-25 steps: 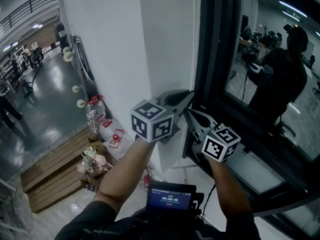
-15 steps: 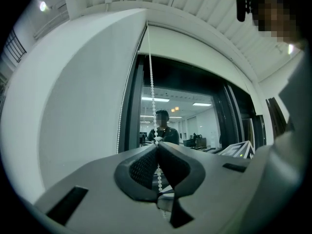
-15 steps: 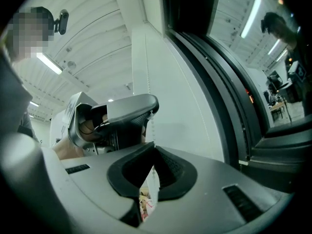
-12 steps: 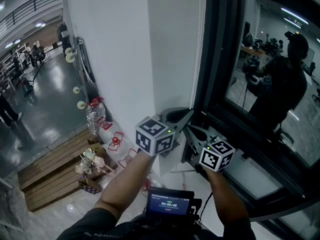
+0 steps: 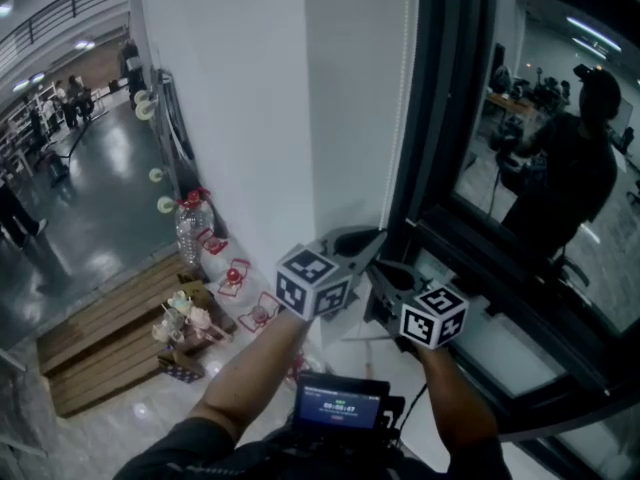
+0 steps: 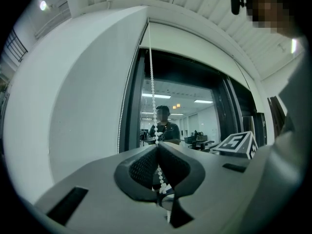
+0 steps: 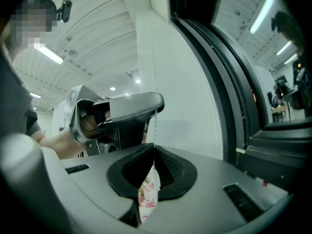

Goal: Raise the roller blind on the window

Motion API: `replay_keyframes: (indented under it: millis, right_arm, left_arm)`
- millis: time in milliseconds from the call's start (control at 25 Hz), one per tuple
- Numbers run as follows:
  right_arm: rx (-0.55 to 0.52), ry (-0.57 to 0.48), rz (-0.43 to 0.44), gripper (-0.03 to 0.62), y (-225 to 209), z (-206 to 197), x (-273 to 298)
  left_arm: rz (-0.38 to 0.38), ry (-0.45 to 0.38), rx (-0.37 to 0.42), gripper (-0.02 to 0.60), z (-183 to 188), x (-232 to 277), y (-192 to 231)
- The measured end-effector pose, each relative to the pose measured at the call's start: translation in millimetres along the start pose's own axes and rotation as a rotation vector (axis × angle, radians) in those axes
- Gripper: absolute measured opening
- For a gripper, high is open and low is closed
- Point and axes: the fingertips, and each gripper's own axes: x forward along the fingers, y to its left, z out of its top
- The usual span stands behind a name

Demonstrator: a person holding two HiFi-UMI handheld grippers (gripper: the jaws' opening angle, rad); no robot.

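the left gripper (image 6: 157,147) and the right gripper (image 7: 152,147), just under it, both pinch the thin bead chain (image 6: 151,82) tight. the chain runs up from the jaws beside the roller blind (image 5: 360,98). it looks light, floppy and slippery, so squeeze right on the beads.

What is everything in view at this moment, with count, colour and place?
Wall: one, white, left of the window.
Window: one, dark frame, right side.
Bead chain: one, white, hanging beside the window frame.
Water bottle: one, clear with red cap, on the floor by the wall.
Wooden platform: one, pale brown, floor at lower left.
Screen device: one, dark, bottom centre.
Left hand-held gripper: grey, shut on the chain.
Right hand-held gripper: grey, below the left, jaws starting to open, chain between them.
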Motion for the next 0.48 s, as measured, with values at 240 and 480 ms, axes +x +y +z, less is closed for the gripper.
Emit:
replay_keyframes:
  millis: [240, 480]
  right_arm:
    - [-0.076, 0.006, -0.040, 0.076, -9, 19, -27]
    - [-0.116, -0.133, -0.051, 0.082, -15, 75, -50]
  left_arm:
    - [-0.008, -0.004, -0.002, 0.003, 1, 0, -2]
    - [-0.027, -0.008, -0.020, 0.003, 1, 4, -7]
